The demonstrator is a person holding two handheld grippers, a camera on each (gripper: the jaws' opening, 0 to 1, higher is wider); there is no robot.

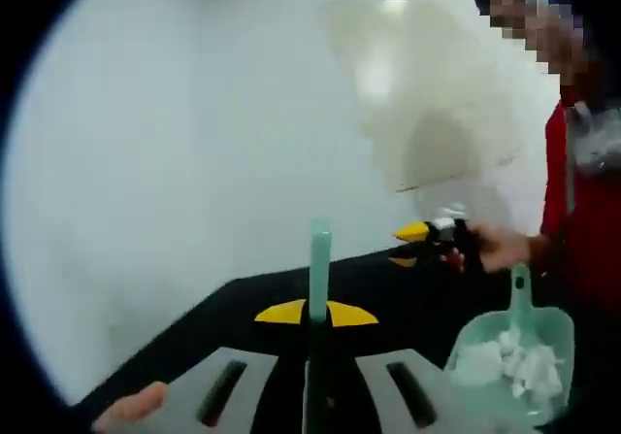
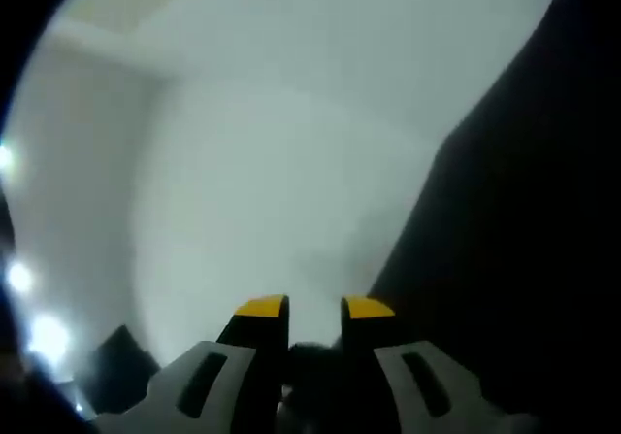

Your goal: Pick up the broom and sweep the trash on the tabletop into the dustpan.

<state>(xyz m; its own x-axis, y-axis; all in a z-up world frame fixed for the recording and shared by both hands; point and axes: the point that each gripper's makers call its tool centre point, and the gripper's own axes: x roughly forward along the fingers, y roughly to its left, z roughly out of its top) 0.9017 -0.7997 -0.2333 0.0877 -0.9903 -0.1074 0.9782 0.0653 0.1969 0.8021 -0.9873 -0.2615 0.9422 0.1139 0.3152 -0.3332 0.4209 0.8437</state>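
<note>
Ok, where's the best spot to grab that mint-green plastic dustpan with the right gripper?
Grip the mint-green plastic dustpan by its slim straight handle, which sticks out from the scoop toward the right gripper. Come in from that end, jaws across the shaft. The wide scoop holds white scraps, so keep it level. The left gripper holds the pale green broom stick.

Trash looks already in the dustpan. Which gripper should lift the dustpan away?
Right, probably. The left gripper is shut on the broom handle; the right gripper sits near the dustpan handle and looks empty.
</note>
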